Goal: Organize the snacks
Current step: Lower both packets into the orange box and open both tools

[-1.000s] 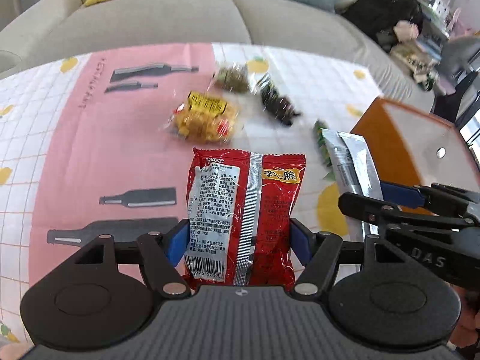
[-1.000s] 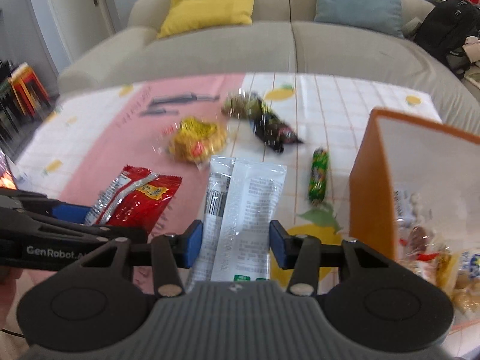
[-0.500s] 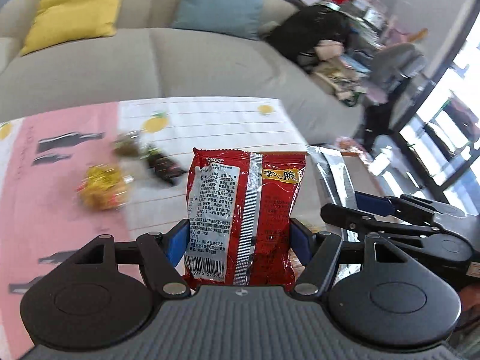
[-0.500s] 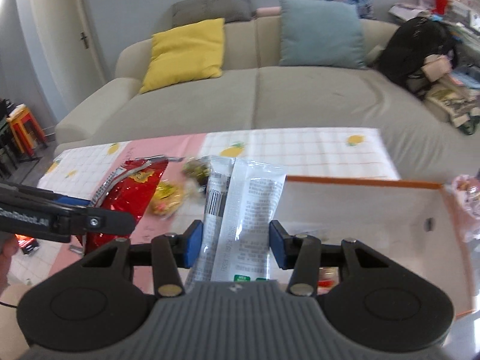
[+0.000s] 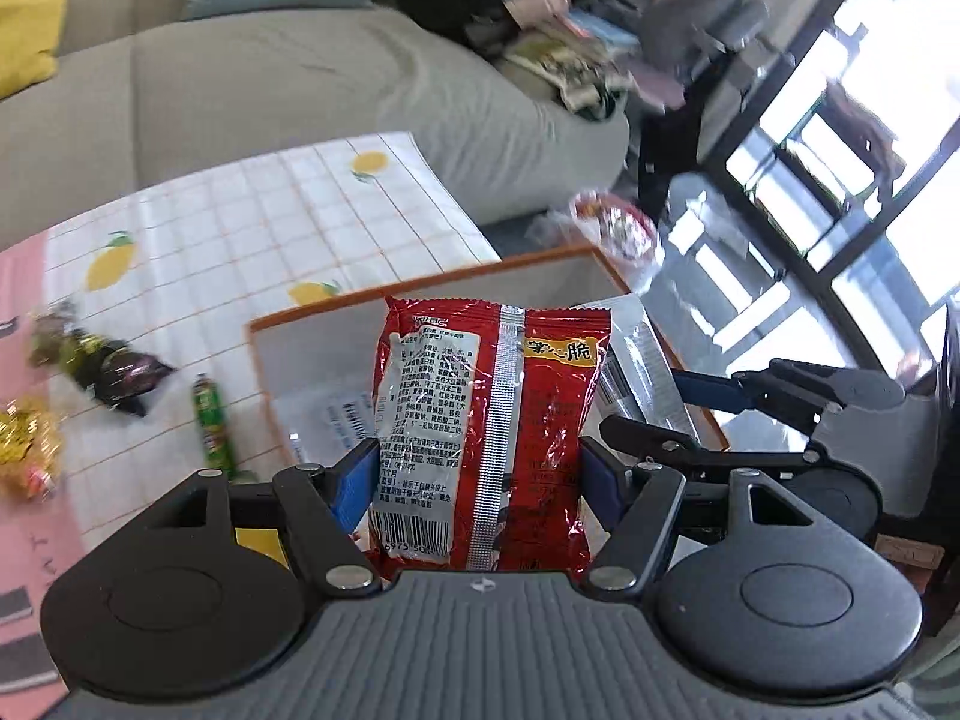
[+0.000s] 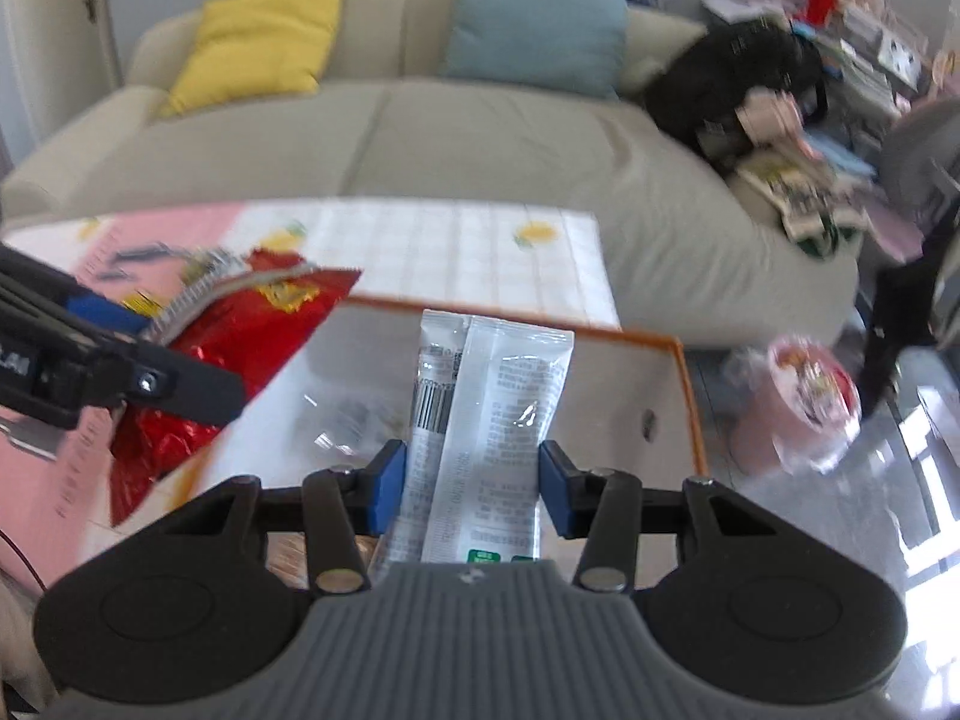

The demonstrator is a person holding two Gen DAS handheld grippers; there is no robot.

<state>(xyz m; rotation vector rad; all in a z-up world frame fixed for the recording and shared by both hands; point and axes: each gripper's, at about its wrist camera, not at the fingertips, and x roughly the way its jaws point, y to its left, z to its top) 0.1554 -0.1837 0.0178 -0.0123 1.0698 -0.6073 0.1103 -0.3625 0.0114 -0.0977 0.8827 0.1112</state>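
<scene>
Daylight floods in from the windows [image 5: 852, 138] at the right of the left wrist view, blown out to white and throwing glare across the glossy floor [image 5: 720, 300]. Both views are smeared by motion blur, strongest on the sofa [image 6: 480, 138] and clutter, and the fisheye bends the frame edges into dark corners.

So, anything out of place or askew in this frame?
Nothing damaged or spilled. Four small snacks still lie loose on the tablecloth outside the orange box, and a pink tub sits on the floor beside it.
</scene>
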